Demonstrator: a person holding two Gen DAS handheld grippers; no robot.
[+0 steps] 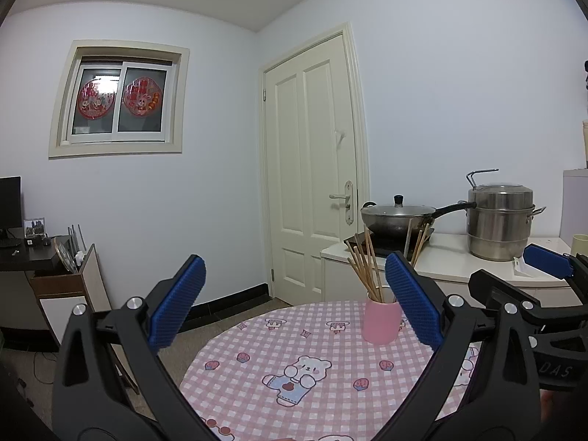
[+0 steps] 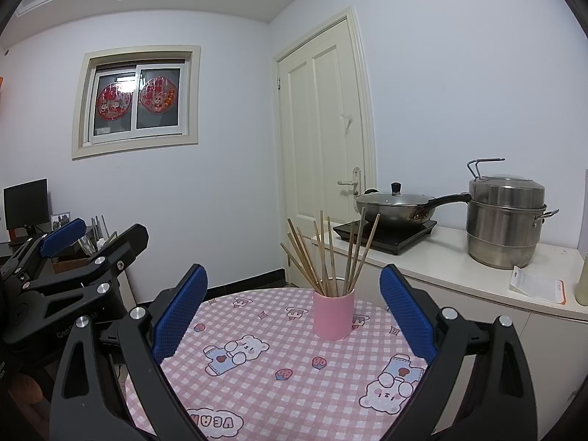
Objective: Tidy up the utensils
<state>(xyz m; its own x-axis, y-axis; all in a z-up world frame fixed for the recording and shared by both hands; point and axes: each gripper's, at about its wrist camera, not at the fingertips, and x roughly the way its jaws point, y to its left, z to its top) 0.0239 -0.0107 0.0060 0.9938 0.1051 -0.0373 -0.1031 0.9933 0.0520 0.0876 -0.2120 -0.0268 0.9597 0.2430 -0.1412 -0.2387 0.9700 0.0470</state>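
Note:
A pink cup (image 1: pixel 381 321) (image 2: pixel 333 314) stands upright on the round table with the pink checked cloth (image 1: pixel 294 360) (image 2: pixel 264 364). Several wooden chopsticks (image 1: pixel 365 272) (image 2: pixel 323 257) stand fanned out inside it. My left gripper (image 1: pixel 294 301) is open, held above the near side of the table, with the cup just left of its right finger. My right gripper (image 2: pixel 294 308) is open too, and the cup sits between its fingers, farther away. Neither holds anything. Each gripper shows at the edge of the other's view.
A white counter (image 2: pixel 459 268) behind the table carries an induction hob (image 2: pixel 386 237) with a lidded wok (image 2: pixel 395 207), a steel steamer pot (image 2: pixel 503 220) and a packet (image 2: pixel 536 284). A cream door (image 1: pixel 312 183) is behind. A desk with a monitor (image 2: pixel 25 202) stands left.

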